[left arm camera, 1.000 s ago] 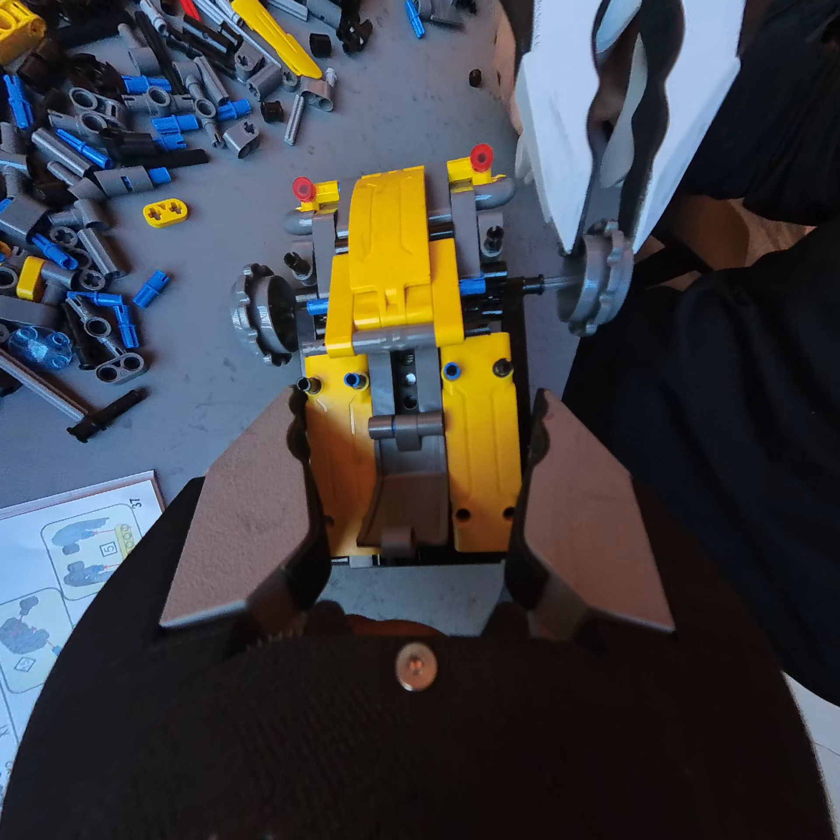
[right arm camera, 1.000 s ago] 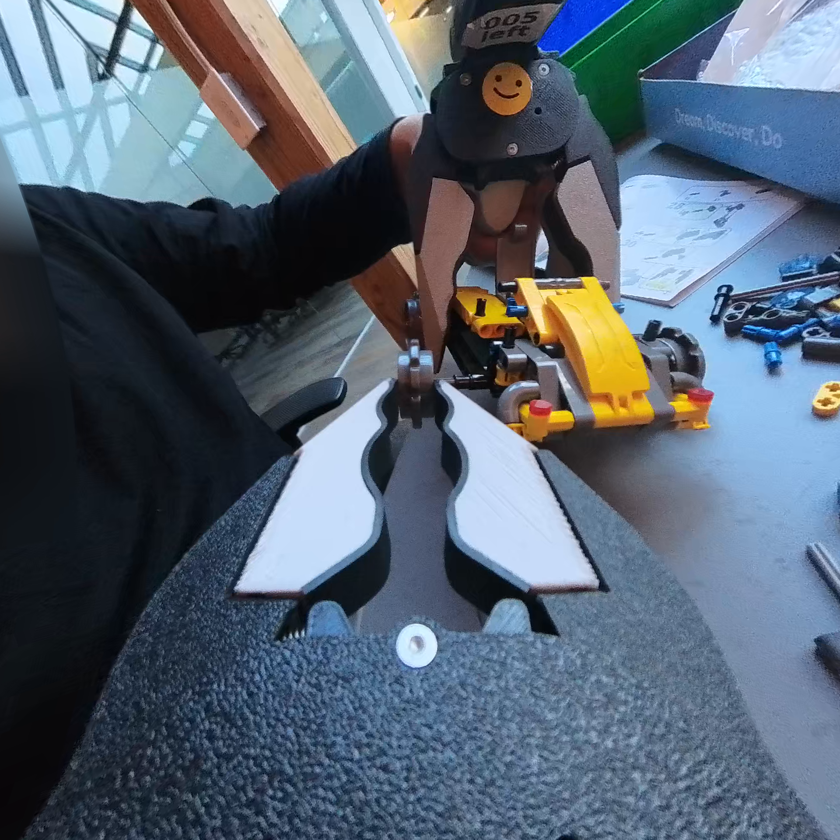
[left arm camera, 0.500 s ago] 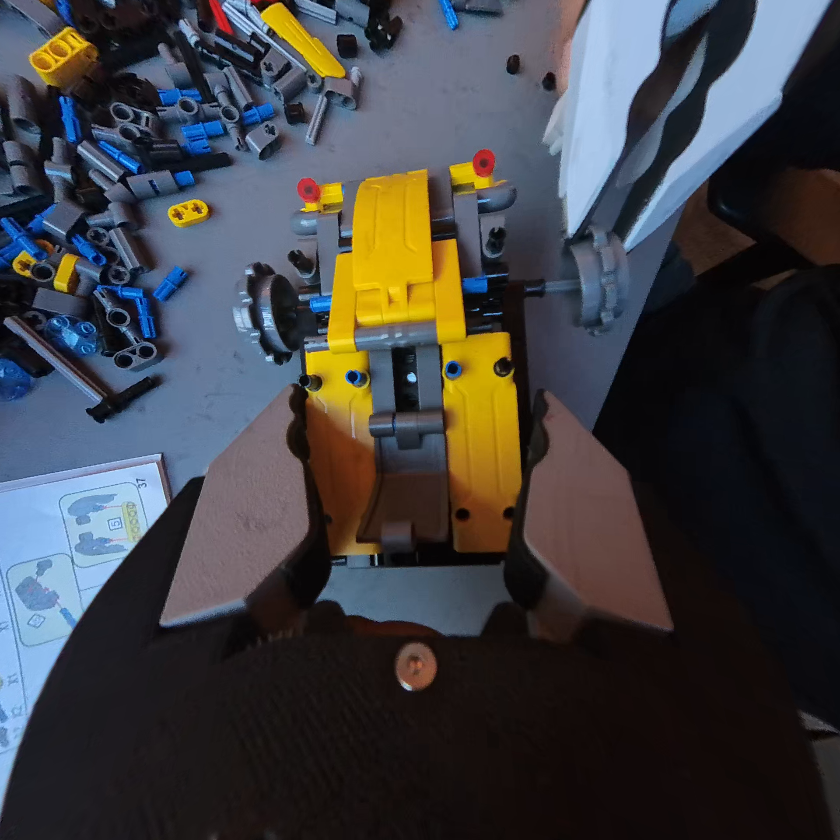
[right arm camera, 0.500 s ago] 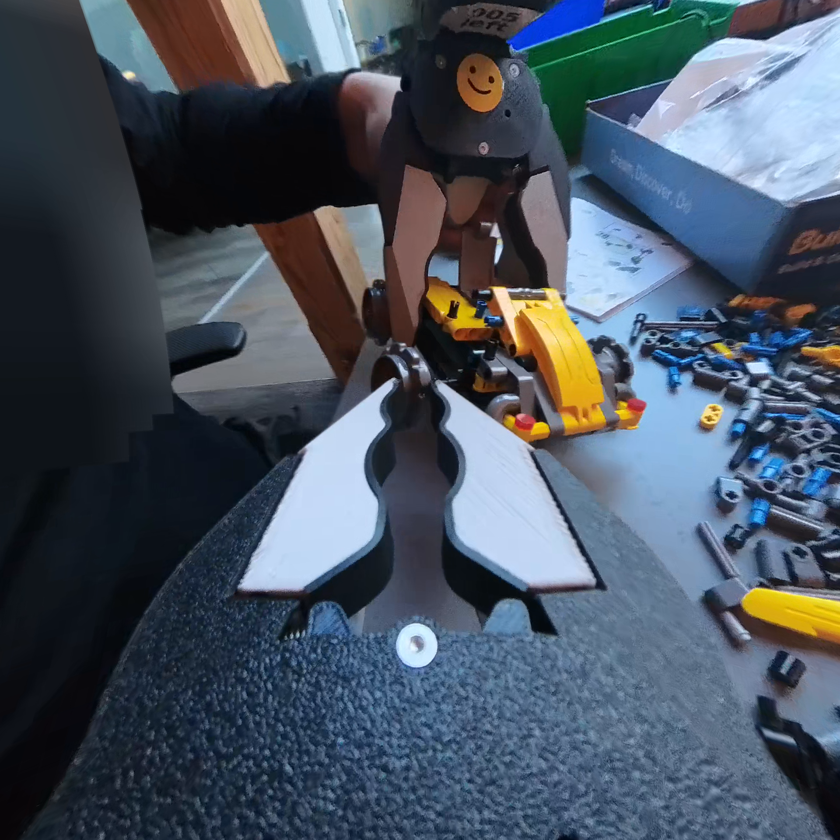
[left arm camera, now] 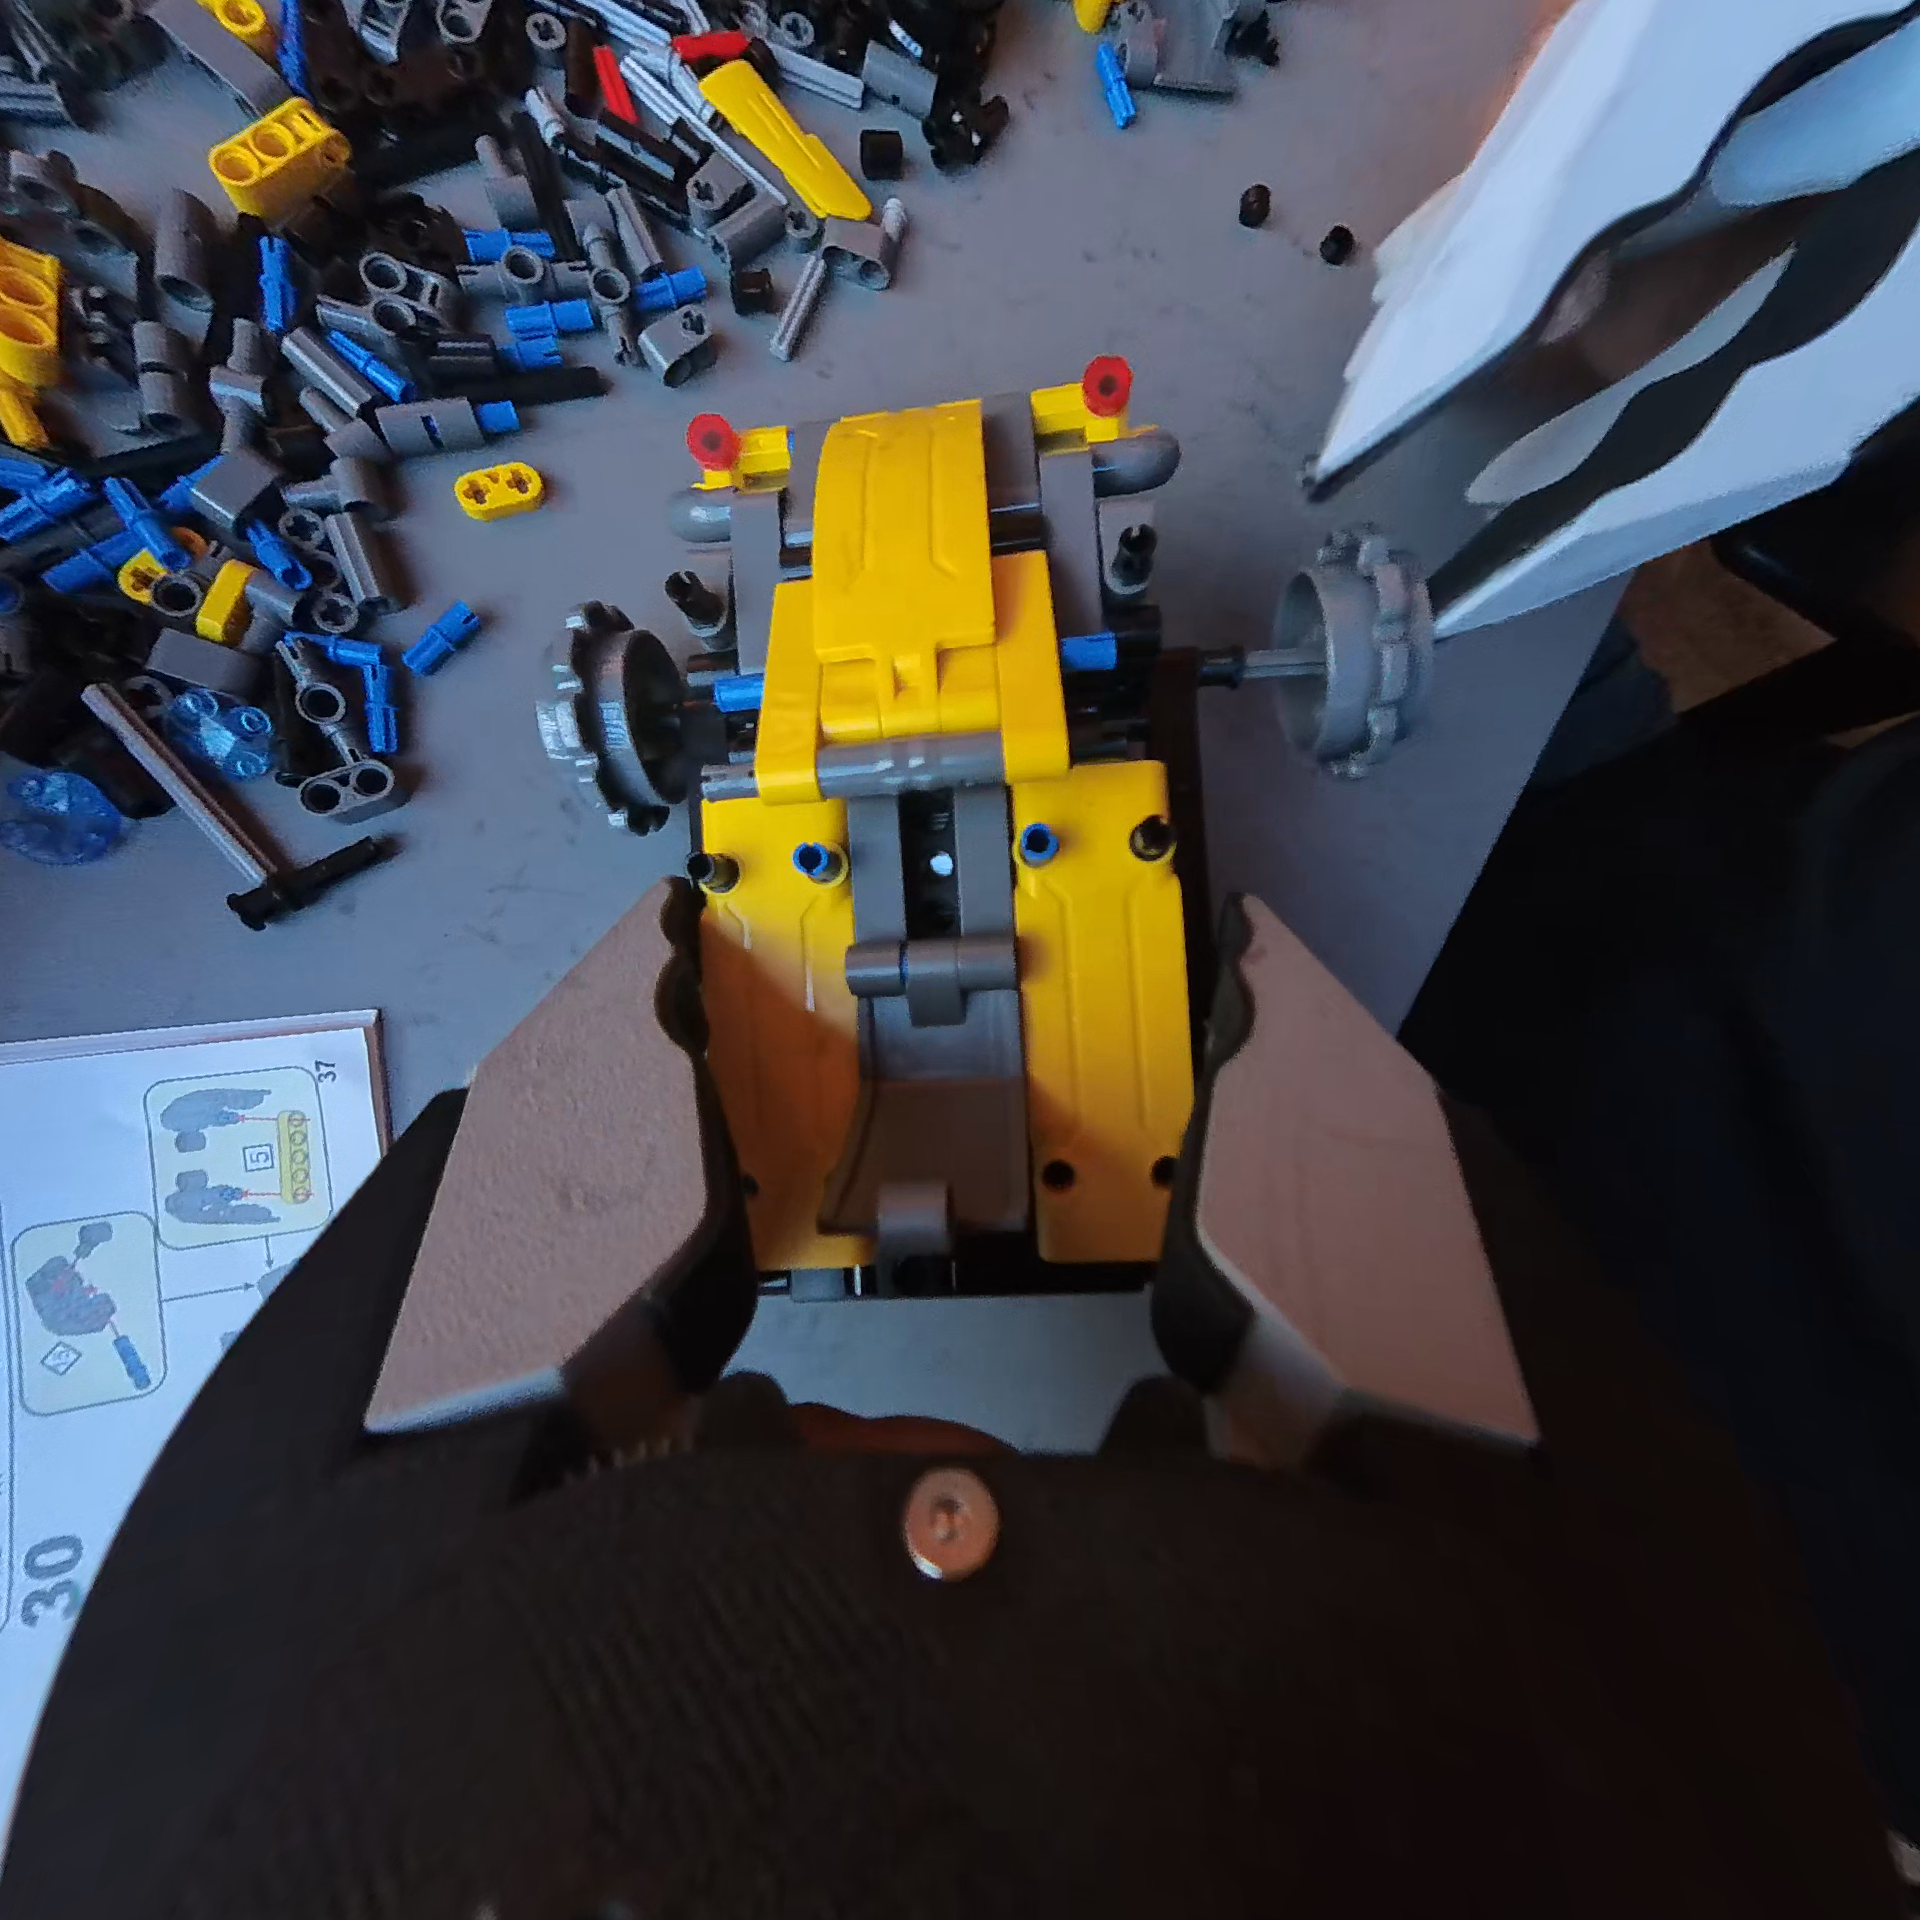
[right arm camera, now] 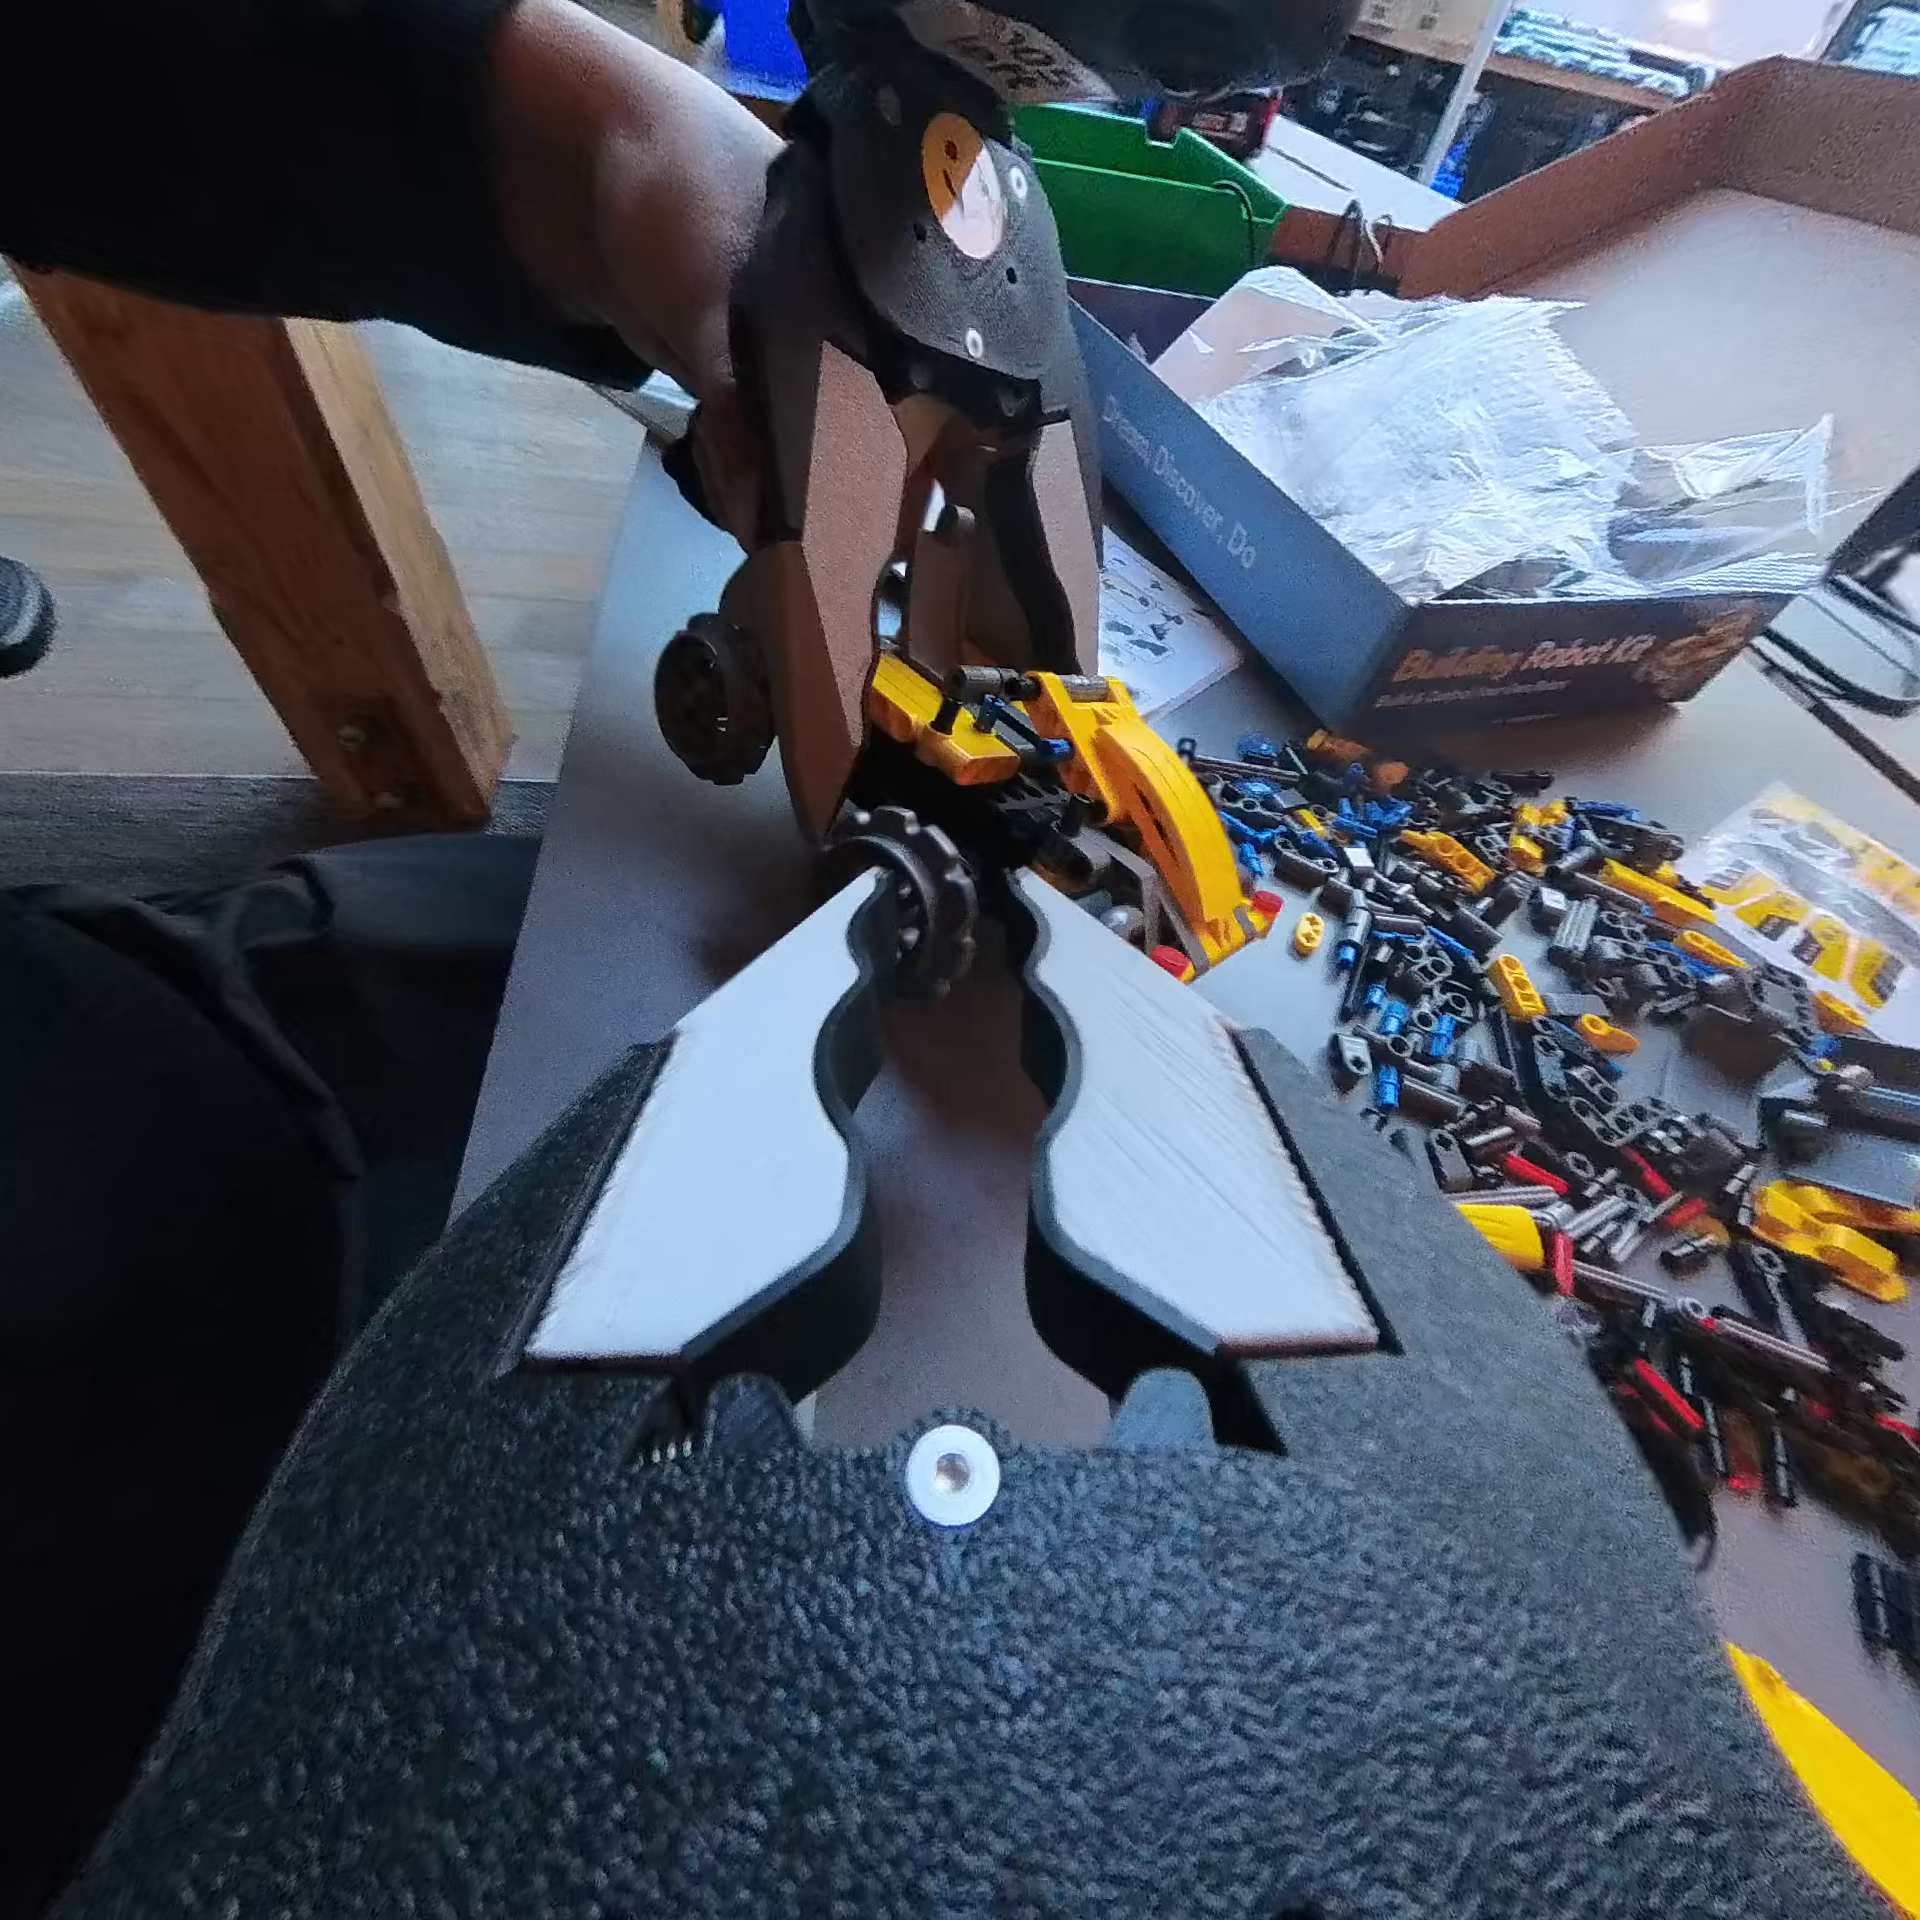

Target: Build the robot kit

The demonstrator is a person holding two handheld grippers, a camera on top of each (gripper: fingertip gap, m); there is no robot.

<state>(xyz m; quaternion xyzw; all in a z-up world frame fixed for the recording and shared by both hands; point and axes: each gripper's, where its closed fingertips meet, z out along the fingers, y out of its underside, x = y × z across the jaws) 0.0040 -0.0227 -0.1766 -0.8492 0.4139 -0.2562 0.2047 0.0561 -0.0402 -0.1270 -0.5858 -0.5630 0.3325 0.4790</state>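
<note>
My left gripper (left arm camera: 956, 914) is shut on the rear of a yellow and grey brick-built vehicle (left arm camera: 914, 582) that stands on the grey table (left arm camera: 1039, 270). A grey toothed wheel (left arm camera: 1351, 649) sits on a thin axle sticking out of the vehicle's right side, and a matching wheel (left arm camera: 603, 717) is on its left side. My right gripper (right arm camera: 948, 883) is open and empty, its tips just short of that right wheel (right arm camera: 920, 904). The white fingers (left arm camera: 1558, 260) show in the left wrist view, up and right of the wheel. The left gripper's brown fingers (right arm camera: 821, 623) clamp the vehicle (right arm camera: 1143, 790).
Several loose blue, grey, black and yellow parts (left arm camera: 312, 312) lie left of the vehicle and also show in the right wrist view (right arm camera: 1558, 1039). An instruction booklet (left arm camera: 156, 1195) lies at the near left. A blue box holding plastic bags (right arm camera: 1351, 582) stands behind. The table edge (left arm camera: 1507, 790) runs close to the right wheel.
My right gripper was shut on the grey wheel at the axle end; it has let go, opened and drawn back. The wheel stays on the axle. The left gripper still holds the vehicle.
</note>
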